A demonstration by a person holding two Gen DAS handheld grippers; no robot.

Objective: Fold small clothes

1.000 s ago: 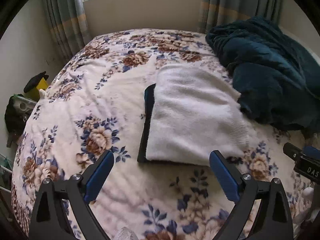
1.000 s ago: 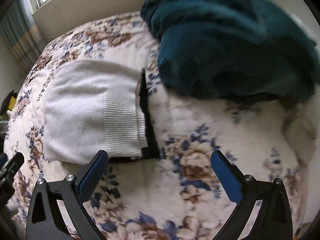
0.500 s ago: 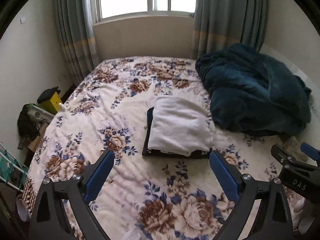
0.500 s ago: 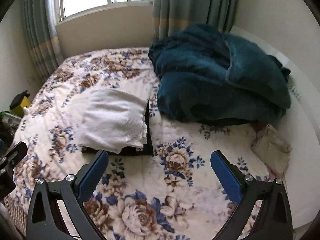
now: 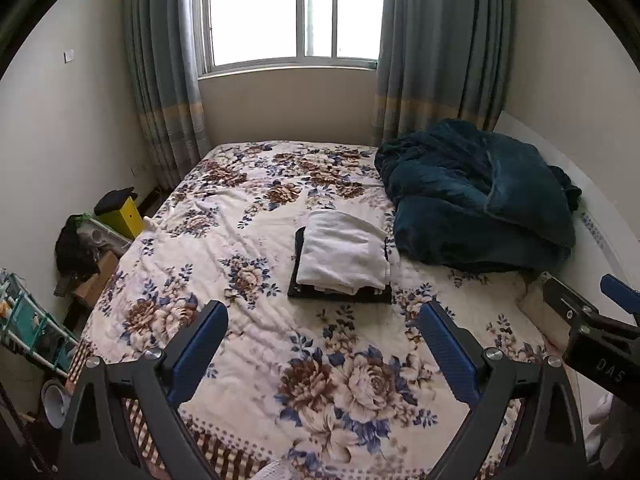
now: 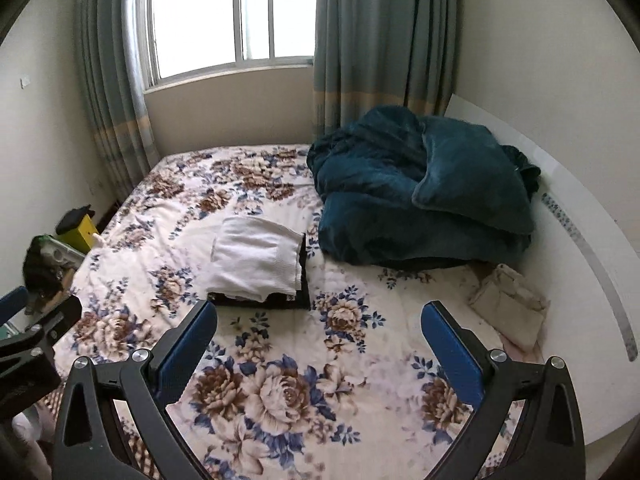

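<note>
A floral-quilted bed (image 5: 248, 320) fills the curtained room. A folded white garment (image 5: 344, 254) tops a folded black one (image 5: 340, 294) mid-bed, beside a teal blanket (image 5: 476, 200). Both grippers, left (image 5: 322, 336) and right (image 6: 318, 334), hang spread wide, empty, above bare quilt near the foot edge.

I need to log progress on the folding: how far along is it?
Looks nearly or fully done. A folded white garment lies on a folded dark garment, stacked on the floral bedspread. Nothing is in hand: the left gripper and right gripper are open and empty, well short of the stack. No unfolded small clothes show; the crumpled beige cloth by the teal blanket may remain.
</note>
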